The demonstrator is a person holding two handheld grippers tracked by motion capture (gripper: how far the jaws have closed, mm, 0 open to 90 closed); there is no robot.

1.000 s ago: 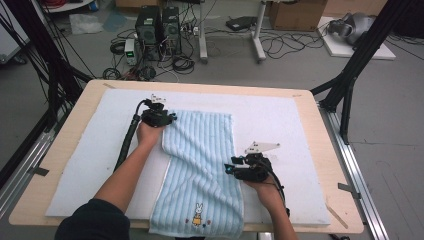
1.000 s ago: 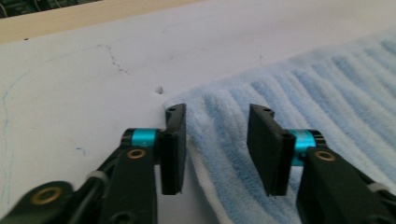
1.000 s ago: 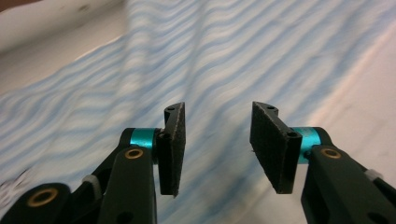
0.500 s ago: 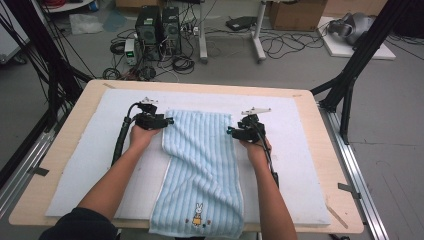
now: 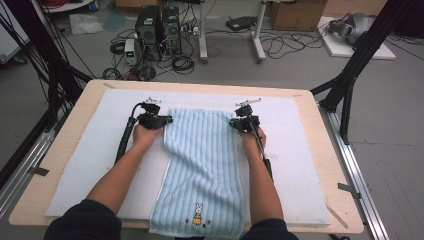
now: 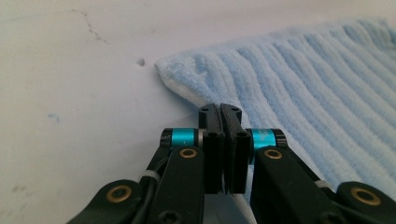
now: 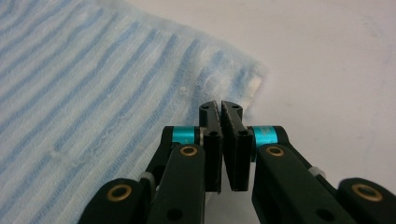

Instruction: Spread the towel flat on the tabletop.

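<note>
Blue striped towel [image 5: 202, 170] lies lengthwise on the white mat [image 5: 80, 165] over the counter. Left gripper [image 5: 165, 120] has just clamped its jaws onto the towel's far left corner, right gripper [image 5: 234, 121] onto the far right.

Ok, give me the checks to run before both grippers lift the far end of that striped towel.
1. Left gripper shut at the towel's far left corner: ok; its jaws have just closed.
2. Right gripper shut at the far right corner: ok; also just closed.
3. Cloth actually pinched between each pair of jaws: cannot tell.
4. Towel lying flat: not ok, a fold runs along its left edge.
5. White mat around the towel bare: ok.
</note>
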